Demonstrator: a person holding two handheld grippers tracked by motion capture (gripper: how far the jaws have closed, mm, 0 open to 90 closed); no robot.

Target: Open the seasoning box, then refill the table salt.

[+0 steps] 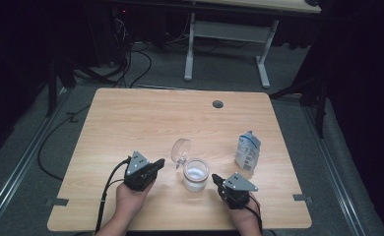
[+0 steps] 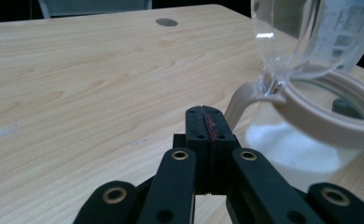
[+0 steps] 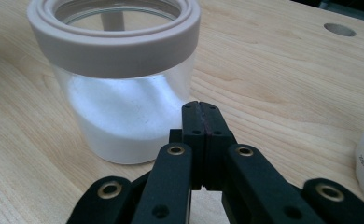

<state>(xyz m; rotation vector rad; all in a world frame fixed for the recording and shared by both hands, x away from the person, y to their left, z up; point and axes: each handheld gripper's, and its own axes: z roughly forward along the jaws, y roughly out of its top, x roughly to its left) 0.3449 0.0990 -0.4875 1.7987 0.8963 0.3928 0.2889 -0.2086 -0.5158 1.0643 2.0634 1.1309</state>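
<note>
A clear glass jar (image 1: pixel 196 175) with a beige rim holds white powder and stands near the table's front middle; its clear hinged lid (image 1: pixel 181 151) is swung up and open. The left gripper (image 1: pixel 159 162) sits just left of the jar, its jaws pressed together with nothing between them, and the left gripper view has the jar (image 2: pixel 311 140) close on the right of the jaw tips (image 2: pixel 207 116). The right gripper (image 1: pixel 214 178) rests right of the jar, jaws also closed and empty, pointing at the jar (image 3: pixel 124 88) in the right gripper view.
A white and blue pouch (image 1: pixel 247 151) stands right of the jar. A round cable hole (image 1: pixel 217 104) lies near the table's far edge. Cables trail from both grippers off the front edge. Another desk frame (image 1: pixel 229 44) stands beyond the table.
</note>
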